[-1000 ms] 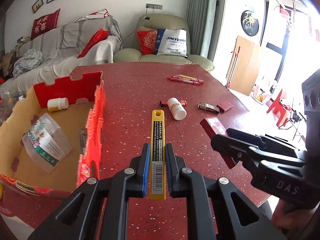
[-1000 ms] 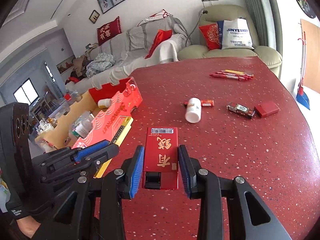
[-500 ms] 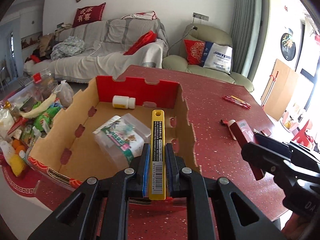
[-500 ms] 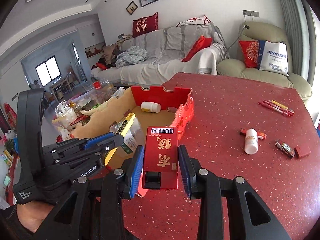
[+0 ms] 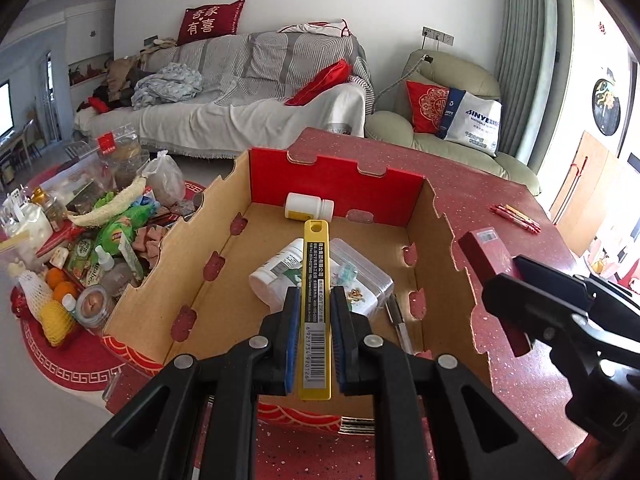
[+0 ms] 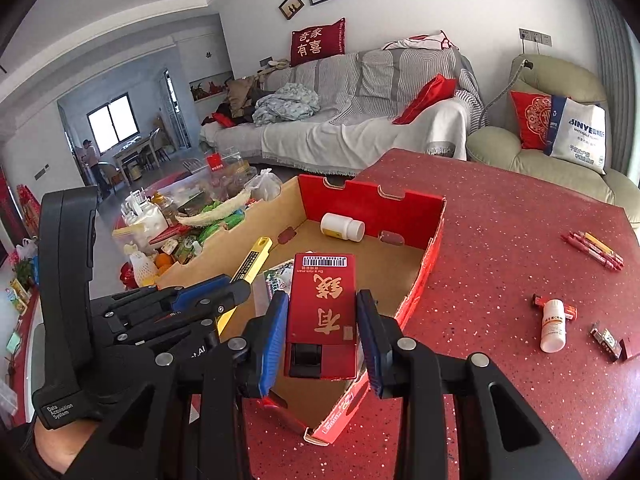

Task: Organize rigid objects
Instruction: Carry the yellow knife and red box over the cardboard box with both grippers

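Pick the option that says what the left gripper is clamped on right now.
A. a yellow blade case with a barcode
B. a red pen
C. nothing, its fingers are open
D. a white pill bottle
A: the left gripper is shut on the yellow blade case, held above the cardboard box, while the right gripper holds the red box.

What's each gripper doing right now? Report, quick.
Left gripper: closed on the yellow blade case.
Right gripper: closed on the red box.
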Available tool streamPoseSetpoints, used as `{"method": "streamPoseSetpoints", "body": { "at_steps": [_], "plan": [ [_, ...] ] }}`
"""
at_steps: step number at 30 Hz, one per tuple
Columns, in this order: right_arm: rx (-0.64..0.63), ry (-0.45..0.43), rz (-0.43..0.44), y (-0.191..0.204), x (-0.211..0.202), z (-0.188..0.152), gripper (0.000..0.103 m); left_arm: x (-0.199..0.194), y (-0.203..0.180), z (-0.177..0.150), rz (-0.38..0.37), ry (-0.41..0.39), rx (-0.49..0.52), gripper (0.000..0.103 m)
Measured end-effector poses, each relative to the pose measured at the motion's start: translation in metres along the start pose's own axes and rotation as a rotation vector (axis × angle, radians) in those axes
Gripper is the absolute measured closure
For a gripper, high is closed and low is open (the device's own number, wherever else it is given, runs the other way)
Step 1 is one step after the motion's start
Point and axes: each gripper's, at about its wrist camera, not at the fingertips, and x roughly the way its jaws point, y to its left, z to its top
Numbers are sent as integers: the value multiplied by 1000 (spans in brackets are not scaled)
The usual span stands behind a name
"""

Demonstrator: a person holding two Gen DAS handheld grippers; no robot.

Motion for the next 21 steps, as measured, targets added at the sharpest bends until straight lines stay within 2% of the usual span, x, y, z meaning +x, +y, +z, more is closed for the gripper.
{"method": "streamPoseSetpoints", "body": {
  "at_steps": [21],
  "plan": [
    [-8, 53, -20, 6, 38, 13, 67, 28, 16, 12, 23, 52, 23, 87]
  ]
}}
